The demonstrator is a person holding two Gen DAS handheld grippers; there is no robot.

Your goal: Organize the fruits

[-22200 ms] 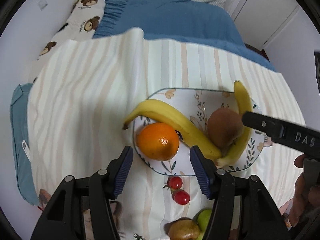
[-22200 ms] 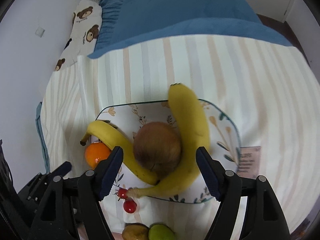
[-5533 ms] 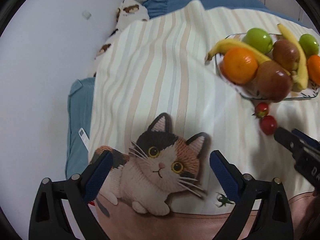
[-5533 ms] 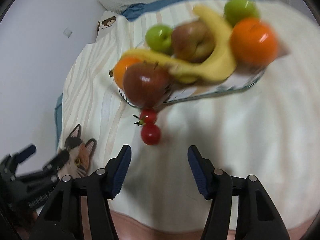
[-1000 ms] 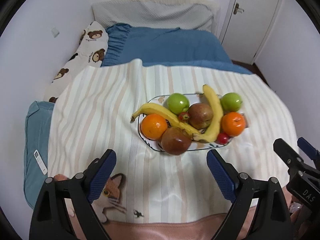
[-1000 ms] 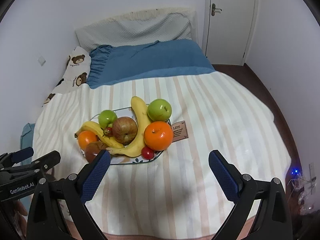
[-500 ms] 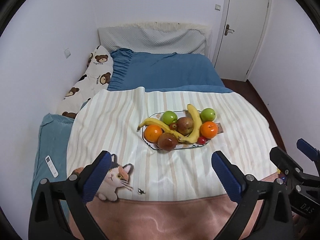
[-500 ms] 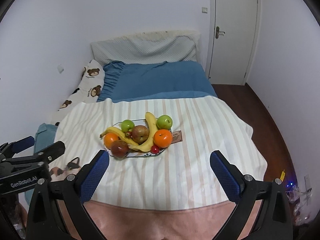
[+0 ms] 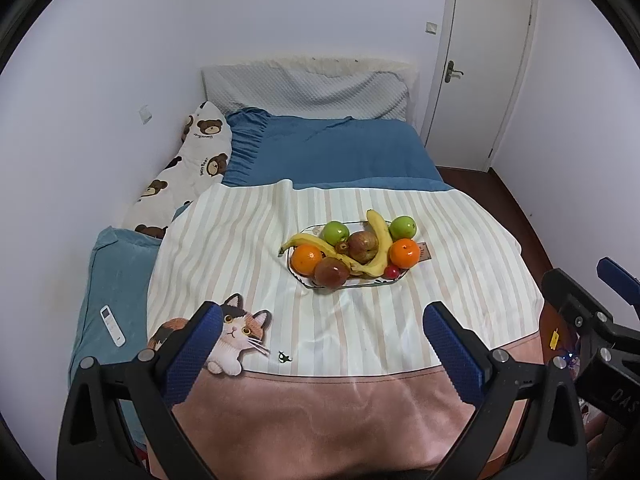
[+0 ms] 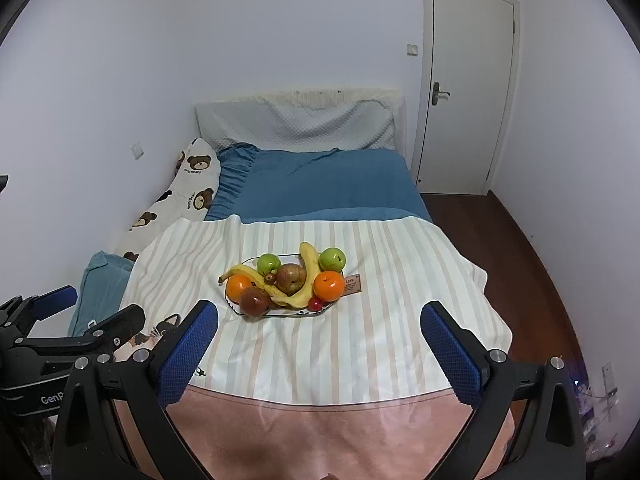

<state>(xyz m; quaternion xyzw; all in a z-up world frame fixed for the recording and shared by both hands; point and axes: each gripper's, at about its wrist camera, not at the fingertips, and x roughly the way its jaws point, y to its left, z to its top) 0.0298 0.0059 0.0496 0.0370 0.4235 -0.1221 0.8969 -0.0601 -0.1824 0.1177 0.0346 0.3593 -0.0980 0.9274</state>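
A patterned plate [image 9: 362,284] [image 10: 290,313] rests on the striped blanket in the middle of the bed. It holds two bananas [image 9: 380,240] [image 10: 308,272], two green apples [image 9: 335,232] [image 10: 332,259], two oranges [image 9: 405,253] [image 10: 329,285], brownish-red fruits [image 9: 330,272] [image 10: 254,300] and a cherry tomato [image 9: 392,271] [image 10: 315,303]. My left gripper [image 9: 320,332] hangs open and empty, high above the near end of the bed, well short of the plate. My right gripper [image 10: 318,332] is likewise open and empty, back from the plate.
The striped blanket [image 9: 240,256] with a cat print [image 9: 236,330] covers the near half of the bed. A blue duvet [image 9: 336,152], a bear-print pillow [image 9: 188,168] and a padded headboard lie beyond. A white remote [image 9: 112,325] lies left. A door [image 10: 464,88] stands at back right.
Both grippers have risen and drawn back from the plate, so the bed and room look smaller and farther. The left jaws widened slightly. The fruit has not moved.
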